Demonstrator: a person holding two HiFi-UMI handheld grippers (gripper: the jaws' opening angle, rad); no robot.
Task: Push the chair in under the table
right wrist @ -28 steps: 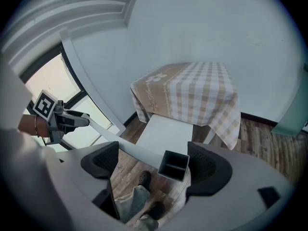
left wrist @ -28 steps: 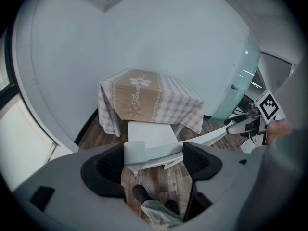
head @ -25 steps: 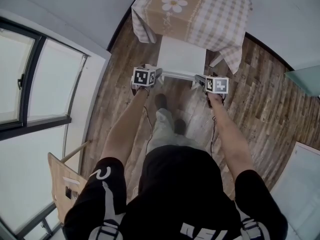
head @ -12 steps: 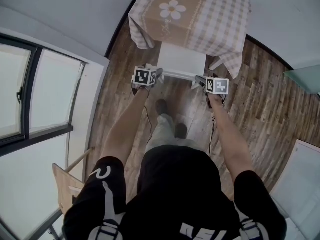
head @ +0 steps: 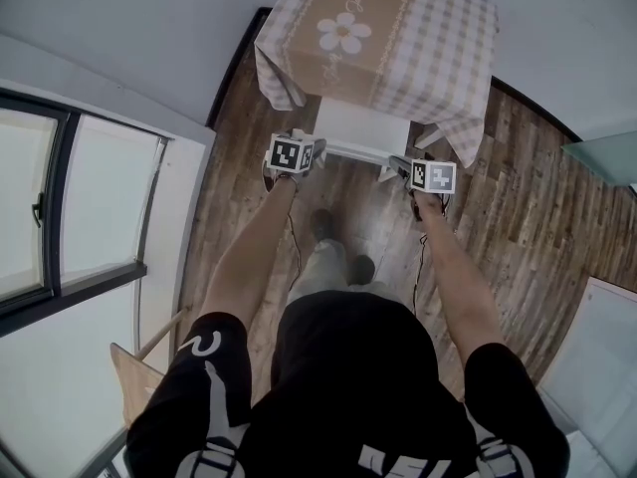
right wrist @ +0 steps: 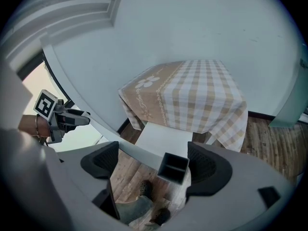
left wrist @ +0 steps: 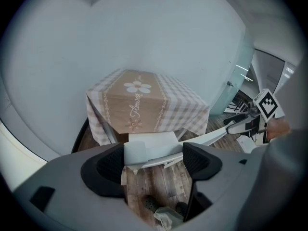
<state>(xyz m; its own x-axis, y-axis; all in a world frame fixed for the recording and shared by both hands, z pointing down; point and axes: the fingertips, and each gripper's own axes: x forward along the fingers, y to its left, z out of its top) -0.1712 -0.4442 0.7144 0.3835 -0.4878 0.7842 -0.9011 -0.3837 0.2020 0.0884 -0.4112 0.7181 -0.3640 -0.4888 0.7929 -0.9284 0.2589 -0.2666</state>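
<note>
A table [head: 393, 28] under a beige checked cloth with a daisy print stands against the wall. The white chair [head: 363, 125] has its seat partly under the cloth's edge, and its back rail faces me. My left gripper [head: 311, 149] is at the rail's left end and my right gripper [head: 398, 163] at its right end. In the left gripper view the left gripper [left wrist: 154, 160] stands open, with the rail's end [left wrist: 134, 150] between its pads. In the right gripper view the right gripper [right wrist: 151, 162] is open around the rail's hollow square end [right wrist: 173, 167].
A large window [head: 80, 207] runs along the left wall. A light wooden piece [head: 134, 374] sits at the lower left. A pale green panel [head: 602, 157] and a white panel [head: 597, 347] stand at the right. The person's feet [head: 323, 225] are on the plank floor behind the chair.
The chair has slid further under the cloth, so less of its seat shows. Both grippers and the person have moved forward with it.
</note>
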